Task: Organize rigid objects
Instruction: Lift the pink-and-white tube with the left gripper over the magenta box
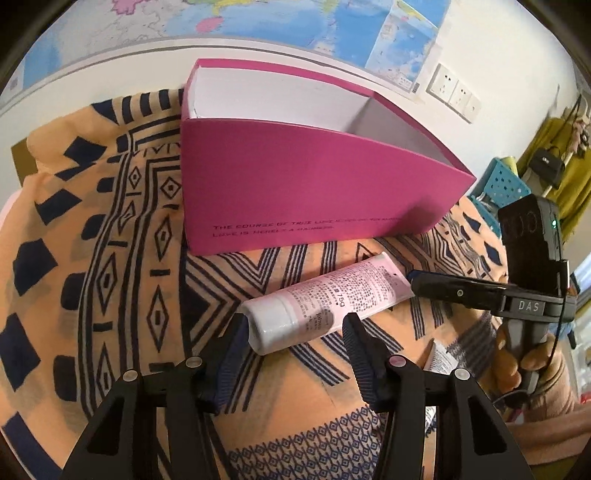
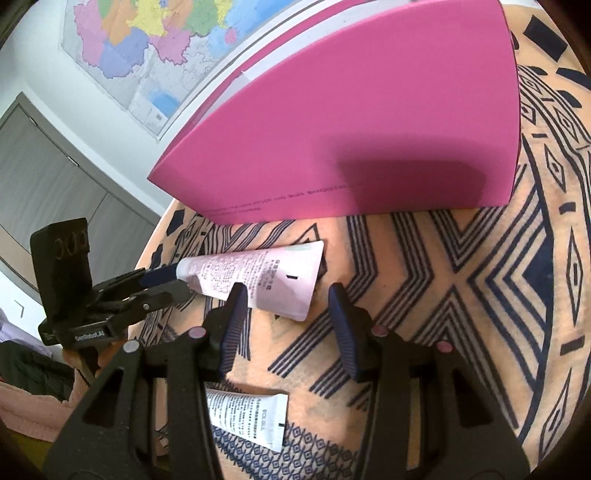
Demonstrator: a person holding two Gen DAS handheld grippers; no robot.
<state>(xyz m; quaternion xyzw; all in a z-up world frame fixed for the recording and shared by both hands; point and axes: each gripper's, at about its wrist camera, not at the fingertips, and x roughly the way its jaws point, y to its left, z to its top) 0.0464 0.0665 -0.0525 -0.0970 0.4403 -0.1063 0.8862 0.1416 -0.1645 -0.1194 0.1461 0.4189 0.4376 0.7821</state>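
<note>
1. The pink box (image 1: 314, 184) is the reference for everything here. It stands open-topped on the patterned cloth (image 1: 110, 258), with a wall map (image 1: 280, 18) behind it.
2. The pink-and-white tube (image 1: 332, 299) lies flat on the cloth just in front of the box's long printed side, not touching it. It runs roughly along that side, at a bit of a slant.
3. The left gripper (image 1: 295, 332) comes in tilted down toward the cloth, at the tube's capped end. One finger sits on each side of the white cap. From the right wrist view the pads look clamped on that end, so I'd call it a grip on the tube.
4. The right gripper (image 2: 286, 295) comes in at a flatter angle from the tube's other end, facing the box. Its jaws stand partly apart. The tube's crimped tail sits at the mouth, and one finger overlaps it while the other shows a gap. So nothing is squeezed there.
5. In the left wrist view you can see the right hand (image 1: 513, 369) wrapped around that gripper's handle, farther from the box than the tube.
6. A smaller white tube (image 2: 251, 417) lies on the cloth too, farther out from the box and under the right gripper's fingers.
</note>
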